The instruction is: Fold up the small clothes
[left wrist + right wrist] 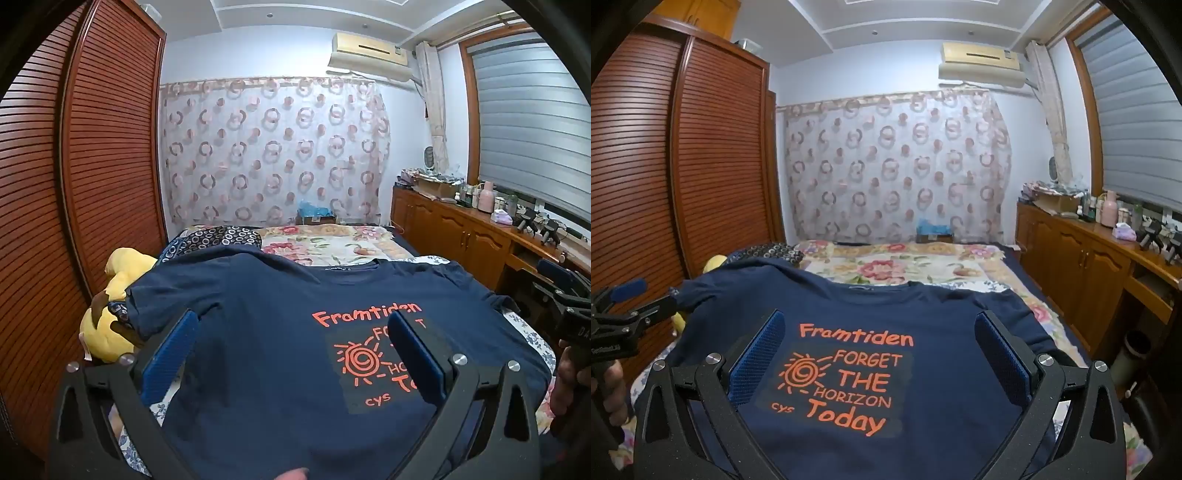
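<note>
A navy T-shirt (266, 332) with orange print lies spread face up on the bed, collar at the far side; it also fills the right wrist view (923, 321). My left gripper (291, 328) is open and empty, held above the shirt's left half. My right gripper (879, 328) is open and empty, held above the printed chest. The left gripper also shows at the left edge of the right wrist view (624, 299). The right gripper shows at the right edge of the left wrist view (569, 295).
A yellow plush toy (110, 317) lies by the shirt's left sleeve next to a wooden wardrobe (74, 177). A floral blanket (332, 243) and patterned pillow (218, 238) lie beyond the collar. A cluttered wooden cabinet (1089, 251) runs along the right.
</note>
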